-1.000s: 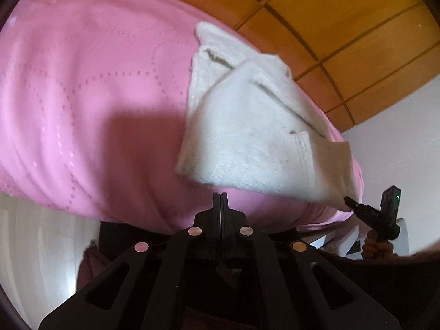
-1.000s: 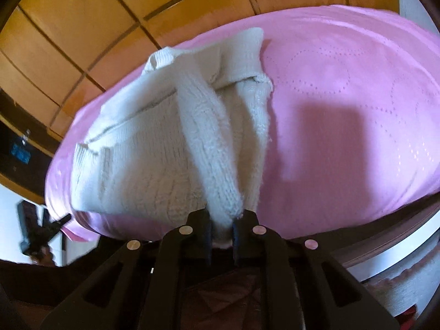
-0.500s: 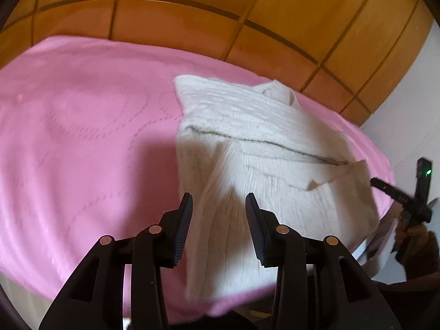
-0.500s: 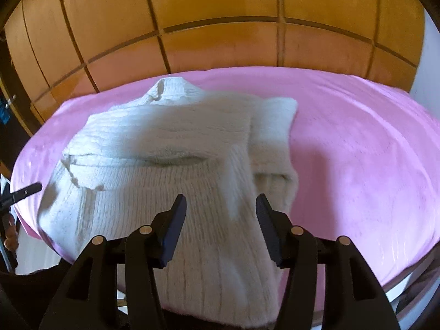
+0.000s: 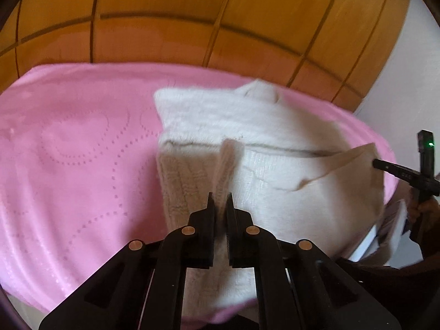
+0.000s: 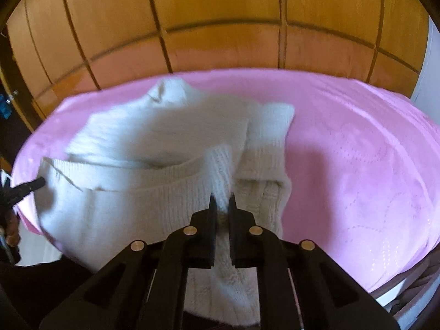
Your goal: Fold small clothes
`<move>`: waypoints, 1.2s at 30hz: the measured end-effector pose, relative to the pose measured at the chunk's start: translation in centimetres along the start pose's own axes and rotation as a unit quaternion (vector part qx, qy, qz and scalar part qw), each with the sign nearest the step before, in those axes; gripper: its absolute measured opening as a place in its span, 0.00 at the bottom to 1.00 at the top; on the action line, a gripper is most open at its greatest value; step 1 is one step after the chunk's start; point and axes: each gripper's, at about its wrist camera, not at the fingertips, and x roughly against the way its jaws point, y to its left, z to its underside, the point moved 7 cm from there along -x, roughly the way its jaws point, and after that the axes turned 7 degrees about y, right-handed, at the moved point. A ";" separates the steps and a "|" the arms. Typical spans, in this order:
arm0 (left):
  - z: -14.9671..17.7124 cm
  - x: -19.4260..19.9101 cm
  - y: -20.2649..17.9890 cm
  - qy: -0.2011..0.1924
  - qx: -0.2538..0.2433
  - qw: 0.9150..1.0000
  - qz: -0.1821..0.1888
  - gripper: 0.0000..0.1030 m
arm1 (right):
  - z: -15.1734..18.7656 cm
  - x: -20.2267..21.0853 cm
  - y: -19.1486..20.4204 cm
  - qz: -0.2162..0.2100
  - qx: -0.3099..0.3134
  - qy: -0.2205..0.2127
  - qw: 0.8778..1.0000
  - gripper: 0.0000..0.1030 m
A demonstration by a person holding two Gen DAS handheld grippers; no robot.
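Observation:
A small cream knit sweater point(image 5: 275, 148) lies partly folded on a pink bedspread point(image 5: 68, 165). My left gripper point(image 5: 219, 202) is shut on a pinched ridge of the sweater's near left part. The sweater also shows in the right wrist view point(image 6: 154, 170), on the same bedspread point(image 6: 357, 165). My right gripper point(image 6: 222, 202) is shut on a raised fold of knit at the sweater's near right part. Each gripper shows small in the other's view: the right one point(image 5: 379, 165) at the sweater's right edge, the left one point(image 6: 38, 183) at its left edge.
A wooden panelled headboard point(image 5: 192, 27) stands behind the bed, also in the right wrist view point(image 6: 220, 22). A white wall point(image 5: 407, 68) is at the right. The bed's near edge drops off just under both grippers.
Both grippers were open over the sweater half a second ago and have now closed on folds of its near edge. The views shifted slightly and the cloth is blurred with motion.

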 end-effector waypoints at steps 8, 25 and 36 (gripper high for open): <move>-4.8 3.0 0.1 -0.065 0.022 0.997 0.035 0.05 | -5.9 3.6 0.0 -0.023 -0.007 -0.074 0.997 0.06; -17.2 -10.7 6.0 0.001 0.085 0.995 -0.056 0.04 | -16.8 -11.4 -6.6 0.070 -0.091 -0.027 0.993 0.05; -16.7 -11.5 6.9 0.016 0.104 0.984 -0.147 0.14 | -15.3 -13.1 -7.2 0.124 -0.063 -0.019 0.990 0.47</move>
